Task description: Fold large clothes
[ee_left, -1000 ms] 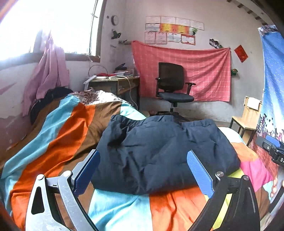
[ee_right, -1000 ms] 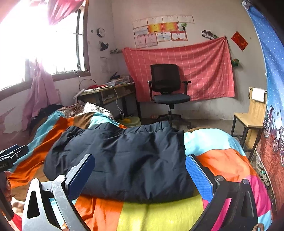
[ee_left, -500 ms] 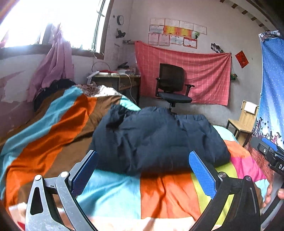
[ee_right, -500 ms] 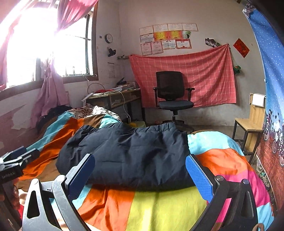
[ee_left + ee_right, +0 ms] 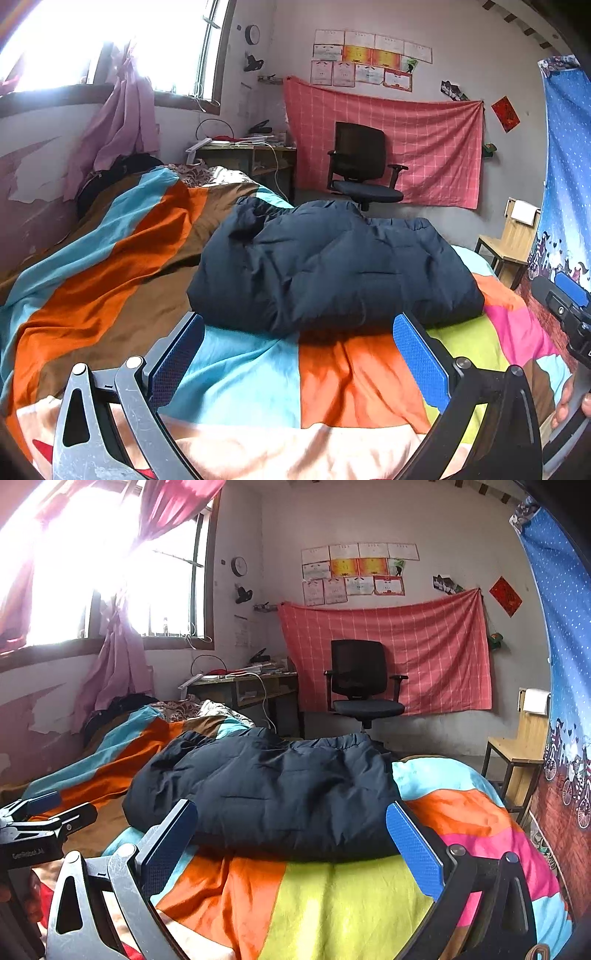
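A dark navy padded jacket (image 5: 332,269) lies folded into a thick bundle on a bed covered with a colourful striped quilt (image 5: 240,380). The right wrist view shows the same jacket (image 5: 266,794) just ahead on the quilt (image 5: 332,904). My left gripper (image 5: 297,354) is open, its blue pads wide apart, held short of the jacket's near edge with nothing between them. My right gripper (image 5: 290,842) is open too, empty, near the jacket's front edge. Each gripper also shows at the side of the other's view: the right gripper (image 5: 565,306) and the left gripper (image 5: 40,812).
A black office chair (image 5: 364,166) stands beyond the bed before a pink checked cloth (image 5: 406,147) on the wall. A cluttered desk (image 5: 251,151) sits under the window at left. A wooden chair (image 5: 513,236) and a blue hanging cloth (image 5: 565,166) are at right.
Both grippers have drawn back and away from the jacket, staying open and empty. The jacket now sits farther ahead, with more bare quilt between it and the fingers.
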`<act>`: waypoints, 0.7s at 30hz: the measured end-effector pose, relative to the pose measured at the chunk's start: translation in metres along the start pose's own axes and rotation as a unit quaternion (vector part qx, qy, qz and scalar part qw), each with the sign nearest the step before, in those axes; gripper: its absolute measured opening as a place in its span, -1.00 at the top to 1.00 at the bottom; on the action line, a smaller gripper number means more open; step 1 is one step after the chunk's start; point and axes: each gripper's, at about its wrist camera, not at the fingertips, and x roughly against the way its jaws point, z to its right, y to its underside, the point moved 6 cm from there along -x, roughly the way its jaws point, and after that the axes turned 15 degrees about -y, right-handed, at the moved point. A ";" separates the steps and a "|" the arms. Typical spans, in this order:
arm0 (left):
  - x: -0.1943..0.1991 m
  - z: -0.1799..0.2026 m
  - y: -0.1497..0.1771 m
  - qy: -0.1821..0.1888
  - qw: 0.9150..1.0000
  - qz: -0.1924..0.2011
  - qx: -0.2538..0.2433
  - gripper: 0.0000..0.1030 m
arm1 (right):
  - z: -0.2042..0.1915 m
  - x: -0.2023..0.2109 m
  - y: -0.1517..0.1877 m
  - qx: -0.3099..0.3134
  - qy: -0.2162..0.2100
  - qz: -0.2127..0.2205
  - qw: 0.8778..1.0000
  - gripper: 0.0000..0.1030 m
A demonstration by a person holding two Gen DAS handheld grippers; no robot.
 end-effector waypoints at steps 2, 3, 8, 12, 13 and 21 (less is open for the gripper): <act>0.001 -0.001 0.002 -0.004 1.000 0.000 -0.006 -0.95 | -0.001 0.002 0.003 0.003 0.001 0.002 1.000 -1.00; 0.001 -0.001 0.004 -0.006 1.000 0.000 -0.008 -0.95 | -0.002 0.003 0.005 0.005 0.002 0.003 1.000 -1.00; 0.001 -0.003 0.011 -0.005 1.000 -0.009 -0.009 -0.95 | -0.006 0.003 0.012 0.009 0.000 0.000 1.000 -1.00; 0.002 0.000 0.016 -0.005 1.000 -0.012 -0.015 -0.95 | -0.008 0.002 0.018 0.010 -0.005 -0.002 1.000 -1.00; 0.003 0.001 0.016 -0.006 1.000 -0.010 -0.018 -0.95 | -0.008 0.001 0.020 0.011 -0.006 -0.004 1.000 -1.00; 0.002 0.007 0.024 -0.010 0.999 -0.009 -0.034 -0.95 | -0.009 -0.001 0.030 0.014 -0.012 -0.014 1.000 -1.00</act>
